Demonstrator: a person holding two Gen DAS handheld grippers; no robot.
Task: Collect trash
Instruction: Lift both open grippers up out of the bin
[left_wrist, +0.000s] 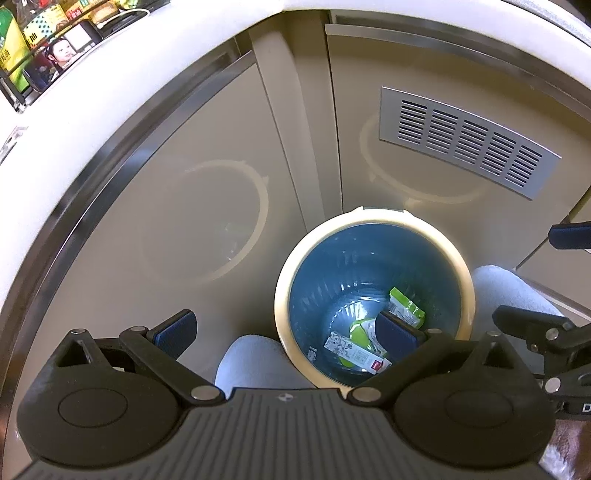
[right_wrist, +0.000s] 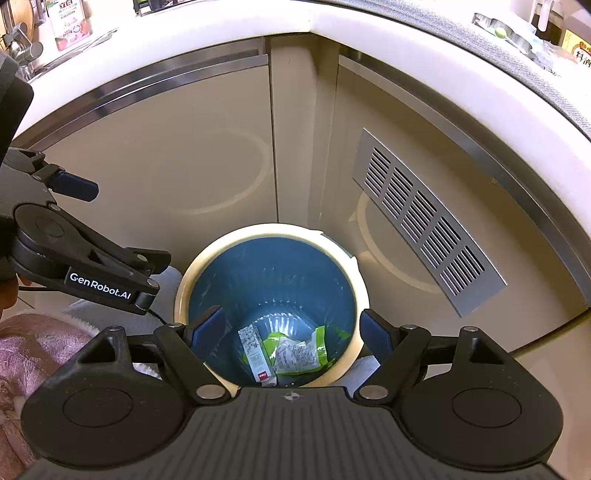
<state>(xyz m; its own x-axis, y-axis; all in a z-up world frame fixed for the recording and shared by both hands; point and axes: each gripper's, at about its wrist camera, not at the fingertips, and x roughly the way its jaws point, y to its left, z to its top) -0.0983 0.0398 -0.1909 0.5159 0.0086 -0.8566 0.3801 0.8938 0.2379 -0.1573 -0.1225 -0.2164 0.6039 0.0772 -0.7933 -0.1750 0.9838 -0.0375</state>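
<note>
Left wrist view. Your left gripper (left_wrist: 288, 328) is spread wide and holds nothing; its left pad (left_wrist: 176, 332) hangs over the cabinet door (left_wrist: 177, 177), and its right pad (left_wrist: 400, 334) shows over the mouth of the trash bin (left_wrist: 373, 220). The bin, with a cream rim and a blue liner, stands on the floor in the corner where two beige cabinet fronts meet, just right of centre. In its bottom lie a white printed carton with a red mark (left_wrist: 356, 355) and green-and-white wrappers (left_wrist: 405, 307); their print is too small to read. A slotted metal vent (left_wrist: 469, 142) sits on the right-hand door, far from you. At the right edge your right gripper (left_wrist: 565, 280) enters, jaws apart. Pale blue trouser knees (left_wrist: 255, 360) flank the bin. On the counter, far left, stand yellow and green packages (left_wrist: 11, 40) with writing you cannot make out.

Right wrist view. Your right gripper (right_wrist: 293, 332) is spread wide, empty, both pads poised above the bin rim (right_wrist: 273, 229) and touching nothing. The carton (right_wrist: 255, 356) lies left of the green wrappers (right_wrist: 300, 350) in the bin bottom. Your left gripper (right_wrist: 79, 236), at the left, reads "GenRobot.AI" on its side; its jaws stand apart. A pink patterned sleeve (right_wrist: 33, 347) shows near left. The vent (right_wrist: 424, 221) is on the right door. A red-and-white carton (right_wrist: 70, 24) stands far left on the counter, its label illegible
</note>
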